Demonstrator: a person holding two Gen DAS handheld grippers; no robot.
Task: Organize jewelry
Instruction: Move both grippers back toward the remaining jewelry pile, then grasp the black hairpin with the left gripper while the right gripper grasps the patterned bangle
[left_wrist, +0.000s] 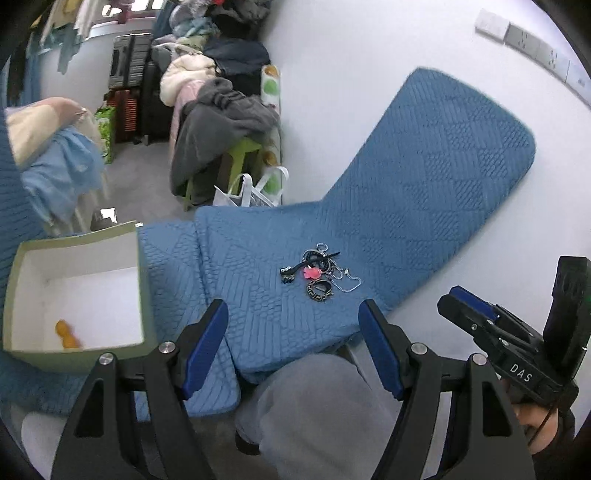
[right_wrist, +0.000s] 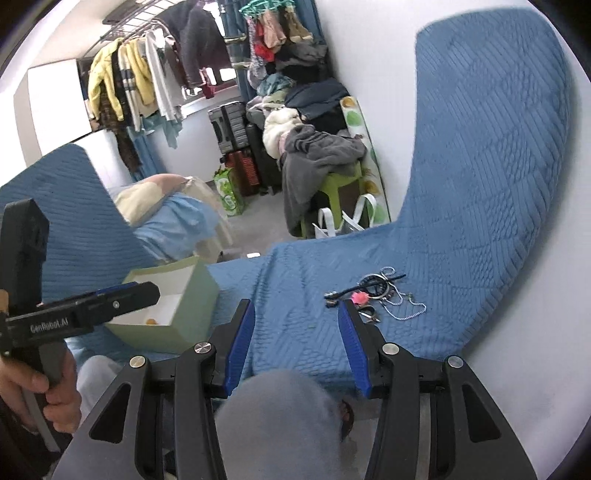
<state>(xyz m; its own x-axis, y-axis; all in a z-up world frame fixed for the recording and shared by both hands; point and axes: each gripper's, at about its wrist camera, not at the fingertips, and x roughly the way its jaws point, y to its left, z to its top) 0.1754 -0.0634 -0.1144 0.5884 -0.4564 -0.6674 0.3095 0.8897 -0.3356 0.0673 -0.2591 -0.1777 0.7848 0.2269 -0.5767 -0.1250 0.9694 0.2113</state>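
Observation:
A small heap of jewelry lies on the blue quilted cushion: a pink charm, a black patterned bangle, silver chains and dark hair clips. My left gripper hovers open just short of the heap, nothing between its blue pads. At the left stands an open green box with a small orange piece inside. In the right wrist view my right gripper is open and empty, its right pad beside the jewelry. The green box sits at its left.
A grey-trousered knee is below the fingers. Beyond the cushion edge stand a white bag, a green stool heaped with clothes, suitcases and a clothes rack. A white wall backs the cushion.

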